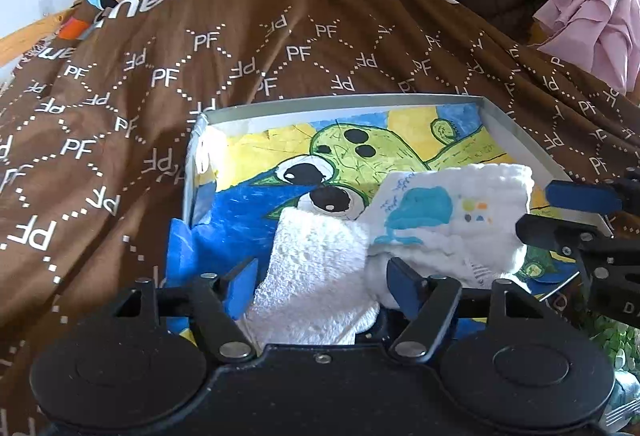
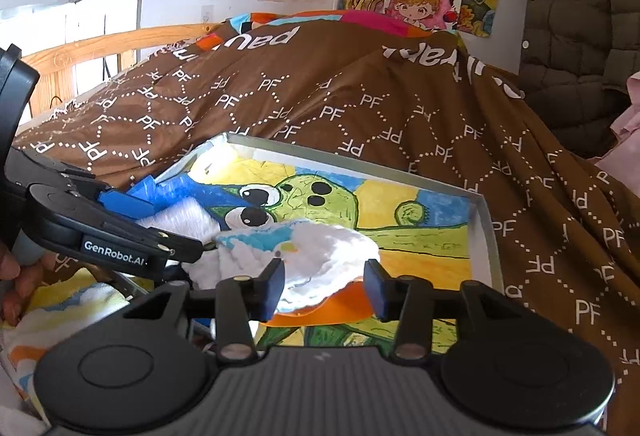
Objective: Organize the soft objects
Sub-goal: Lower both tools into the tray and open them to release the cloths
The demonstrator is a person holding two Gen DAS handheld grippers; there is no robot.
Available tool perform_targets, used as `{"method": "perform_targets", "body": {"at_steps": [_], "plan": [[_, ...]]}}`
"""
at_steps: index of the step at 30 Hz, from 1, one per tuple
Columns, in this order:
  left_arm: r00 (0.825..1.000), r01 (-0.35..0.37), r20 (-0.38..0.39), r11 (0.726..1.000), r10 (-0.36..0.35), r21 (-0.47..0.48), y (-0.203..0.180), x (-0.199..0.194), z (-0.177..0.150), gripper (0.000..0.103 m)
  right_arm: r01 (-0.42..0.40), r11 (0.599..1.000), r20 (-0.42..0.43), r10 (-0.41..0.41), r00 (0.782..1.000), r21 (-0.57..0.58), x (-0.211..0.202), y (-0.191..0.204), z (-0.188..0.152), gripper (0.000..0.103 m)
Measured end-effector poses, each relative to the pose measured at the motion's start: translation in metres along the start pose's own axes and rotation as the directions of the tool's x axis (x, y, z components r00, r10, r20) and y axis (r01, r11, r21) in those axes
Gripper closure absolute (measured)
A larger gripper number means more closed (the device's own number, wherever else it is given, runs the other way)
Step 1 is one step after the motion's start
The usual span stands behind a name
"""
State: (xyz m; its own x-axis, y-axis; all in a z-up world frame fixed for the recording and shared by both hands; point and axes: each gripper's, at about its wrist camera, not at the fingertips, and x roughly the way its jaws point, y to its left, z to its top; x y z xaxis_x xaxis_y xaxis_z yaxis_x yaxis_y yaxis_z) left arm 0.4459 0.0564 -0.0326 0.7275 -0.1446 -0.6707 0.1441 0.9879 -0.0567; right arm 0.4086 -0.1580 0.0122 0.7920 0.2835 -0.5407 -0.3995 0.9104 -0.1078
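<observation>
Brown bedspread [image 1: 280, 47] fills the scene, bearing a shallow grey box [image 1: 516, 123] lined with a painted cartoon sheet. Two white cloths lie at the box's near end: a plain towel [image 1: 316, 276] between the left gripper's [image 1: 320, 284] wide jaws, and a printed cloth [image 2: 320, 256] between the right gripper's [image 2: 324, 286] parted jaws, pads apart from it. Bare lining stretches toward the far rim.

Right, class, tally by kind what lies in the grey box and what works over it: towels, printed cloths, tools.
plain white towel: 1
whale-print white cloth: 1
tools: 2, the left tool and the right tool
Total: 4
</observation>
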Motion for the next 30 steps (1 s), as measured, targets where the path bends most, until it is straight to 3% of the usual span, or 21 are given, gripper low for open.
{"method": "perform_targets", "body": {"at_steps": [7, 14, 18, 30], "plan": [[0.999, -0.024, 0.029, 0.999, 0.025, -0.022, 0.0, -0.019, 0.001, 0.02, 0.003, 1.0, 0.044, -0.003, 0.999, 0.012, -0.025, -0.005, 0.003, 0.035], [0.995, -0.032, 0.089, 0.999, 0.035, -0.031, -0.005, -0.048, -0.004, 0.014, 0.01, 0.999, 0.097, -0.013, 0.995, 0.037, -0.053, -0.009, 0.006, 0.021], [0.989, -0.026, 0.141, 0.998, 0.033, -0.052, -0.008, -0.07, -0.01, 0.005, 0.014, 0.999, 0.123, -0.018, 0.992, 0.038, -0.071, -0.009, 0.006, 0.015], [0.972, 0.016, 0.235, 0.996, 0.006, -0.091, -0.018, -0.14, -0.035, 0.001, -0.012, 0.993, 0.18, -0.009, 0.984, 0.117, -0.127, -0.006, -0.008, 0.001]]}}
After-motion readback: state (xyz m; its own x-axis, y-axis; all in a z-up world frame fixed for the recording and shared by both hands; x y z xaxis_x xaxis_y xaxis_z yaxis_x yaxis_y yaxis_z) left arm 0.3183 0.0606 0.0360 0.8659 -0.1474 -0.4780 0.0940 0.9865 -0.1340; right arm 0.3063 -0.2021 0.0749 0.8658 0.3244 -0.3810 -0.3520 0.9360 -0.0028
